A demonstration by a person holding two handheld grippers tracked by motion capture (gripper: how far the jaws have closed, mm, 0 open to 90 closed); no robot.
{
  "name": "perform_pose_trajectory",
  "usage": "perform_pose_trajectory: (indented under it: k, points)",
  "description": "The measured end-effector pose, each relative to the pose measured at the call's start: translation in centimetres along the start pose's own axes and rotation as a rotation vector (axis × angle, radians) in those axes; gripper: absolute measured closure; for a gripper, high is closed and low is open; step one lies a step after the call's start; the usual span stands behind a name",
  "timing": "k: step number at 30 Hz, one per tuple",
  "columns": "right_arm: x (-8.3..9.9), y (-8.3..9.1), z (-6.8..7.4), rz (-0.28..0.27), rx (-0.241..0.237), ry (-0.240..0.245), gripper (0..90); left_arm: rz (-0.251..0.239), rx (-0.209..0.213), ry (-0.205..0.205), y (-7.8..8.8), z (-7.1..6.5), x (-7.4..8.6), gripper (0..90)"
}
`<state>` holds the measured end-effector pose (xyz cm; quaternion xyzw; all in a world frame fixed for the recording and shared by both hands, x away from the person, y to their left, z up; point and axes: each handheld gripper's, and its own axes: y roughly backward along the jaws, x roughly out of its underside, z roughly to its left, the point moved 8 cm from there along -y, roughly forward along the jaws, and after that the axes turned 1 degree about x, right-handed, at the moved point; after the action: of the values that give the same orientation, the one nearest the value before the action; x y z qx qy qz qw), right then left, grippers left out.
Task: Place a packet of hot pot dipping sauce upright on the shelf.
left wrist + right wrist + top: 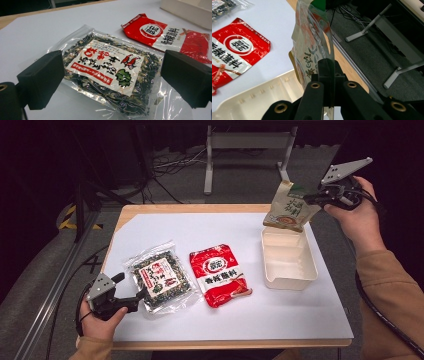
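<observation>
Nearest, at the bench's (150, 220) front left corner: left hand-held gripper (142, 296) resting low, jaws spread wide, holding nothing, aimed at a clear bag of dark dried seaweed (160, 277) lying flat just ahead. In the left gripper view, same bag (110, 72) between the 2 black jaws, untouched. Just right of it, flat on the white sheet: red packet (220, 275) with a white label. Farther right: empty cream tray (289, 257), long side running away from the person. Farthest, above the tray's far end: right hand-held gripper (311, 197) clamped tight on the top edge of a beige pouch (289, 210), hanging clear of the tray. In the right gripper view, jaws pinched on that pouch (312, 50).
</observation>
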<state>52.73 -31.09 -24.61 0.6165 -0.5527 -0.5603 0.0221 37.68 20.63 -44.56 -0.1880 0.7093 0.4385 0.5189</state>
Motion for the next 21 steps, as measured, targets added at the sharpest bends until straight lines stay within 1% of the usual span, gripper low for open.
perform_pose_trajectory:
  k: [5, 8, 12, 15, 18, 20, 21]
  points:
    - [0.6, -1.0, -0.8, 0.009, 0.007, -0.009, 89.2, 0.008, 0.004, -0.006, -0.1, -0.1, 0.0, 5.8]
    - [1.0, -1.6, -1.2, 0.008, 0.007, -0.014, 89.2, 0.003, 0.005, -0.003, -0.2, 0.0, 0.0, 5.8]
    - [1.5, -2.3, -1.5, 0.005, 0.004, -0.008, 89.2, 0.007, 0.005, -0.001, -0.2, 0.0, 0.1, 5.8]
    - [1.9, -2.9, -1.8, 0.001, 0.005, -0.014, 89.2, 0.006, 0.004, -0.001, -0.2, 0.0, 0.1, 5.8]
    - [2.0, -3.2, -1.8, -0.001, 0.004, -0.016, 89.2, 0.007, 0.003, 0.000, -0.2, 0.0, 0.1, 5.8]
    - [2.4, -3.9, -1.9, 0.000, 0.005, -0.012, 89.2, 0.008, 0.003, 0.002, -0.2, 0.0, 0.1, 5.8]
    - [2.4, -3.9, -1.9, 0.000, 0.005, -0.012, 89.2, 0.008, 0.003, 0.002, -0.2, 0.0, 0.1, 5.8]
